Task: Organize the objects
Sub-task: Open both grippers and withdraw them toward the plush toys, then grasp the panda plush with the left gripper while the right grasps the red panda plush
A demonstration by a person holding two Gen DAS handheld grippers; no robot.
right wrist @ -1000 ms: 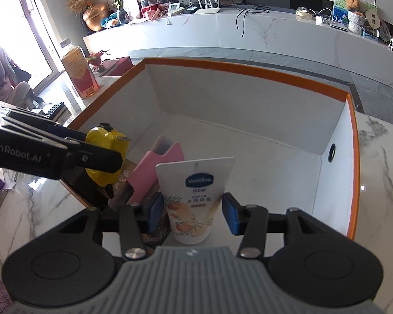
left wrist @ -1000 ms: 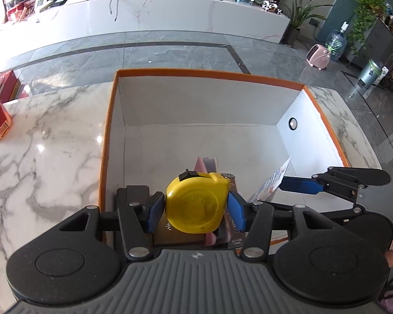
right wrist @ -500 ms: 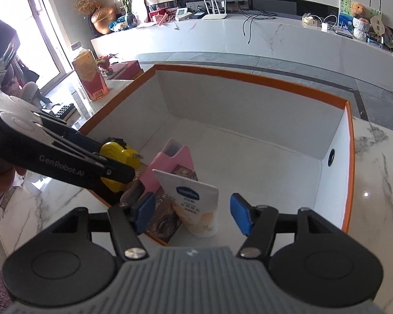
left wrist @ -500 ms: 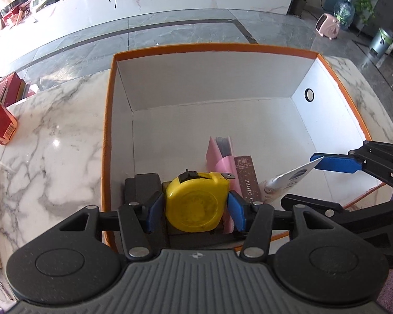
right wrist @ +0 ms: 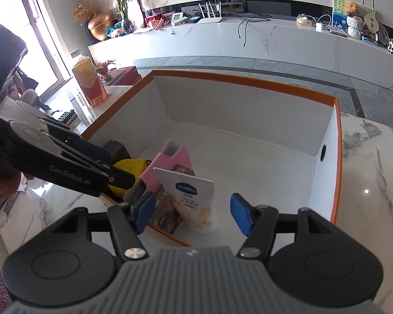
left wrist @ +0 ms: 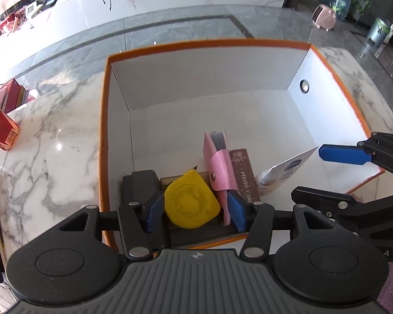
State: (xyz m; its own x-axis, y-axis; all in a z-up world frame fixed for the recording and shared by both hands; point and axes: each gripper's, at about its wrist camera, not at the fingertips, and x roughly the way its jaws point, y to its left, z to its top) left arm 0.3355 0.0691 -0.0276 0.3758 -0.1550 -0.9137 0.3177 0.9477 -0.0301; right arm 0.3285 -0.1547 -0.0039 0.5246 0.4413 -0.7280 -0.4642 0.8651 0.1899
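Left to right, left-wrist view first. White marble table with grey veining; one red-and-gold carton stands at its far left edge. One open cardboard box, orange outside and white inside, sits on the table, with a round hole in its right wall.

Contents all lie in the near part of the box. One black block-shaped item at the left. Next, one round-cornered yellow plastic tape measure, flat face toward the camera, resting on a dark item beneath. Left tool: both blue pads sit against the tape measure's sides, gripping it low inside the box. Just right of it, one pink snap-flap case standing upright with grey cards showing at the top. Beside that, one brown booklet with pale lettering on its spine. Then one white squeeze tube with a blue logo and peach print, standing on its cap and leaning right.

Right tool: jaws spread wide, nothing between the pads; the tube stands free just beyond them, touching neither pad.

Count: five loose items in the box, two tools, one carton outside.
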